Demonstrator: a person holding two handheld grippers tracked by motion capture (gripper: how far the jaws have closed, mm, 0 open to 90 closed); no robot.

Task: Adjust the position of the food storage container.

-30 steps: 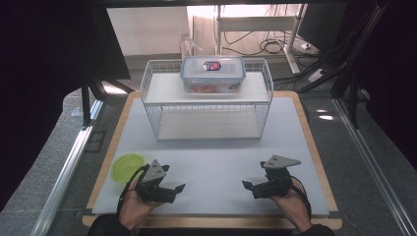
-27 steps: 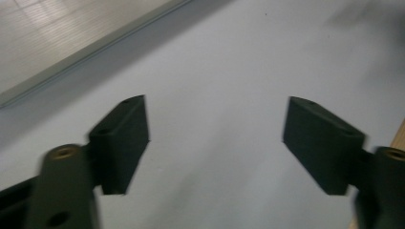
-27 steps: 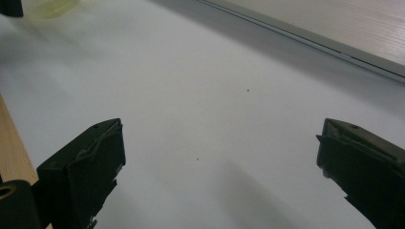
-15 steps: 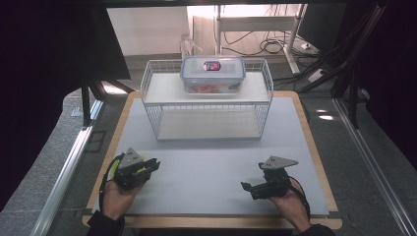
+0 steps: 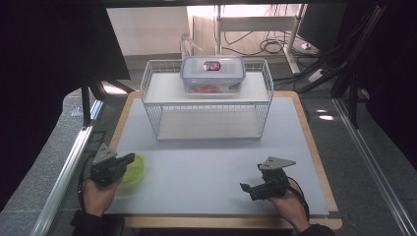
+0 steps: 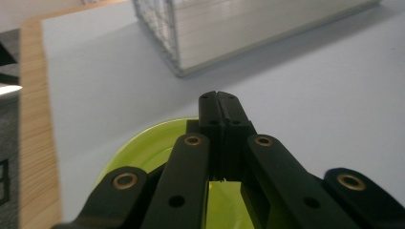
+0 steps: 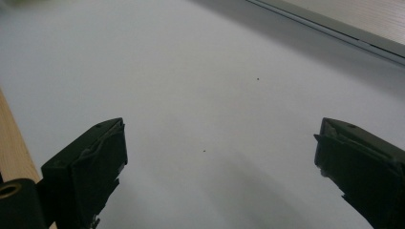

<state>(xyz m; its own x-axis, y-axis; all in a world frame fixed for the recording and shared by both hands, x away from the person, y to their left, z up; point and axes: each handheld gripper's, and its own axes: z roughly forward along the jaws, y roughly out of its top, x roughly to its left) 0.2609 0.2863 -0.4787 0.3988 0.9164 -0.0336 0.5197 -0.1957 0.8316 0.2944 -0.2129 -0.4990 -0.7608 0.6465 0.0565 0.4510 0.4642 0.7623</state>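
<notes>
**Left jaws closed at the green plate's edge, grip unconfirmed**

While the right gripper [image 5: 255,189] sits idle near the front edge of the table [image 5: 206,162], jaws wide apart with nothing but bare grey mat between them in its own view, the left gripper [image 5: 129,158] is over the lime-green plate [image 5: 135,169] at the front-left corner.

- Left jaws have just been closing and now stand fully together [image 6: 219,107]. In the left gripper view the tips meet with no gap and the plate [image 6: 148,148] lies under and behind them. Can't tell if the rim is pinched lower between the jaws or if they closed on air.
- Plate looks flat on the mat, near the left wooden border, well apart from the wire rack [image 5: 206,105].
- Clear lidded food container [image 5: 213,73] sits on the rack's top shelf, untouched.

Risks, as I read it:
- Thin rim, shallow bite: any lift could let the plate slip out and drop back.
- If the jaws missed, a lift comes up empty; a drag could push the plate toward the table's left edge.
- One-sided grip means the plate will tilt on pickup.
</notes>
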